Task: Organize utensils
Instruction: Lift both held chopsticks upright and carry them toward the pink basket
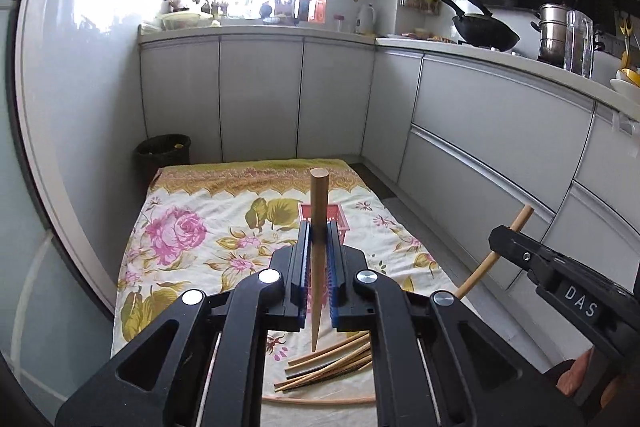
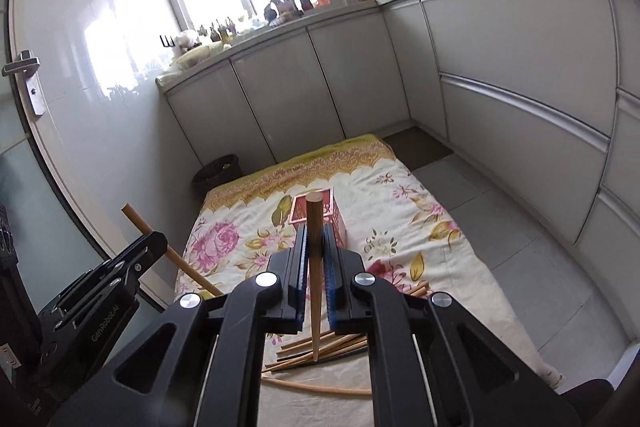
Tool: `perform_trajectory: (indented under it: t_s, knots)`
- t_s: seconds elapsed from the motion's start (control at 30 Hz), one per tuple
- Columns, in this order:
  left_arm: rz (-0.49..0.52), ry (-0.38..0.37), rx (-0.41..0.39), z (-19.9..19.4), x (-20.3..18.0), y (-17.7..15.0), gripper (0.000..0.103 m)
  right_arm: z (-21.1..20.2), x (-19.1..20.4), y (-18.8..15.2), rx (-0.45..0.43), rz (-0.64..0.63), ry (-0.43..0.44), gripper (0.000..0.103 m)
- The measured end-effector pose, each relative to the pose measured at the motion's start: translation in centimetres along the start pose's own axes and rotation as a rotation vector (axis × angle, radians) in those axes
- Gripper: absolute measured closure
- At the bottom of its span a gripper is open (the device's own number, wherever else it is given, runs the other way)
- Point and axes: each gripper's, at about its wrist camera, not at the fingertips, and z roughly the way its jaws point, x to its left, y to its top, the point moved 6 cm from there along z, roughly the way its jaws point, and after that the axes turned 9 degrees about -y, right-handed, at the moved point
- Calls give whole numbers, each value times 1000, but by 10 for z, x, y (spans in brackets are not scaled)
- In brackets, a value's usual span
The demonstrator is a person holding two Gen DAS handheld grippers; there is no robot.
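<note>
Each gripper, left (image 1: 319,227) and right (image 2: 316,233), is clamped on one chopstick (image 1: 319,247) (image 2: 314,267), thick end past the fingertips and thin tip back over the pile (image 1: 328,363) on the cloth (image 1: 192,195), with the red basket (image 1: 338,217) just beyond the fingertips.

Between my left gripper's (image 1: 319,231) matt black plastic fingers I see a smooth, pale wooden chopstick (image 1: 318,227), below them more wood-look chopsticks (image 1: 332,359) on a soft floral cloth (image 1: 192,223), and ahead a red basket (image 1: 340,217), probably plastic, before glossy cabinet fronts (image 1: 260,95).
</note>
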Motion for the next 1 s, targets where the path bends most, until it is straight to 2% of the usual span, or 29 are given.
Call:
perform_trajectory:
  t_s: [0.1, 0.4, 0.57, 0.77, 0.87, 0.9, 0.97, 1.0]
  knots:
    - [-3, 16, -28, -12, -2, 7, 96, -16, -2, 9, -43, -3, -6, 95]
    - [-11, 15, -81, -27, -8, 25, 96, -36, -8, 22, -85, 5, 4, 95]
    - [-38, -22, -114, -17, -4, 52, 96, -44, -15, 33, -127, 10, -5, 95]
    - [-66, -43, -153, 13, 0, 89, 96, -36, -25, 46, -149, 23, -5, 95]
    - [-65, -56, -133, 29, 0, 95, 96, -24, -30, 53, -140, 29, -14, 95]
    - [-57, -58, -99, 37, -1, 93, 96, -20, -33, 54, -131, 33, -15, 95]
    - [-59, -80, 11, 58, 2, 78, 96, -10, -36, 54, -105, 37, -20, 95]
    - [-42, -99, 99, 73, 2, 64, 96, -4, -39, 53, -84, 49, -17, 95]
